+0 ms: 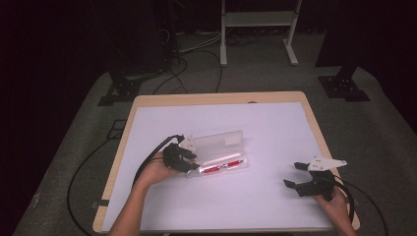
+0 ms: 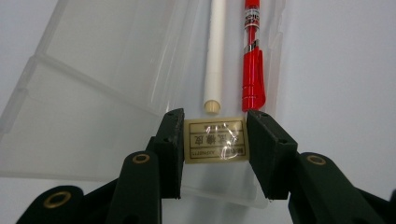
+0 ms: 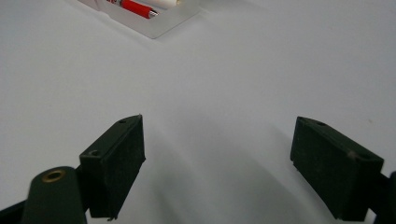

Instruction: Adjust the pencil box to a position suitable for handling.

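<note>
A clear plastic pencil case (image 1: 221,147) lies open near the table's middle, lid folded back. In its tray lie a red pen (image 2: 252,65) and a white stick (image 2: 215,51) side by side. My left gripper (image 2: 215,120) is at the tray's near end, shut on a small wrapped eraser (image 2: 215,142) with a yellow label; both pads touch its sides. In the high view the left gripper (image 1: 193,164) sits at the case's left end. My right gripper (image 1: 292,174) rests at the right of the table, open and holding nothing; its view shows the jaws wide apart (image 3: 217,168).
A white mat (image 1: 275,128) covers the wooden table (image 1: 314,123). The case's corner with the red pen (image 3: 135,8) shows far off in the right gripper view. Cables and stand legs lie on the floor beyond the table.
</note>
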A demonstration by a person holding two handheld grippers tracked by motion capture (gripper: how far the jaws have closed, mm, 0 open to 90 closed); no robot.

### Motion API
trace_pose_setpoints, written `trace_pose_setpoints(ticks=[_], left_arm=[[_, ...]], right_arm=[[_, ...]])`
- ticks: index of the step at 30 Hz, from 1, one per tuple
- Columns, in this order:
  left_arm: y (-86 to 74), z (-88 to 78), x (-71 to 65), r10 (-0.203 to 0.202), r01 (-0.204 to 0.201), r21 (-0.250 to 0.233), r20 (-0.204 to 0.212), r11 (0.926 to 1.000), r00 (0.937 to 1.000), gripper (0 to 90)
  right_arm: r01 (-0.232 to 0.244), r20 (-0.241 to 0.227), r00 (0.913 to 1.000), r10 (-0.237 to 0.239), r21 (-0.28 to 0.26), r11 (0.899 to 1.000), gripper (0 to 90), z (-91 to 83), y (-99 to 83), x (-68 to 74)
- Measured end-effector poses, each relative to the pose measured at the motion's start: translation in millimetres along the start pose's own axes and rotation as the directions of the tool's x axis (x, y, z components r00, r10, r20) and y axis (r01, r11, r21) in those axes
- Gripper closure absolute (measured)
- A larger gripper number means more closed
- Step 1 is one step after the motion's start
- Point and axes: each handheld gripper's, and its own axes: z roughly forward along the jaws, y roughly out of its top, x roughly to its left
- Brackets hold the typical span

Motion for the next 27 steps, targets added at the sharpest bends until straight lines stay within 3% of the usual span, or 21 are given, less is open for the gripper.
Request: trace_pose_setpoints(ticks=[14, 17, 19, 27], left_arm=[[-1.8, 2.8, 1.3, 0.003, -0.003, 0.027, 0.004, 0.9996, 1.0, 58.4], [-3.1, 4.9, 2.5, -0.013, 0.012, 0.04, 0.016, 0.9991, 0.9998, 57.5], [-3.0, 4.1, 2.8, -0.024, 0.024, 0.026, 0.015, 0.9994, 0.9996, 53.3], [-1.4, -1.2, -0.5, -0.017, 0.017, 0.012, 0.0, 0.9998, 0.9999, 52.0]], right_arm=[[-0.003, -0.002, 1.0, 0.003, -0.001, 1.0, 16.8, 0.1, -0.1, -0.3], [-0.003, -0.002, 1.0, 0.003, -0.002, 1.0, 16.8, 0.0, -0.1, -0.2], [-0.003, -0.002, 1.0, 0.003, -0.002, 1.0, 16.8, -0.1, -0.1, -0.2], [-0.003, -0.001, 1.0, 0.003, -0.002, 1.0, 16.8, 0.0, -0.1, -0.2]])
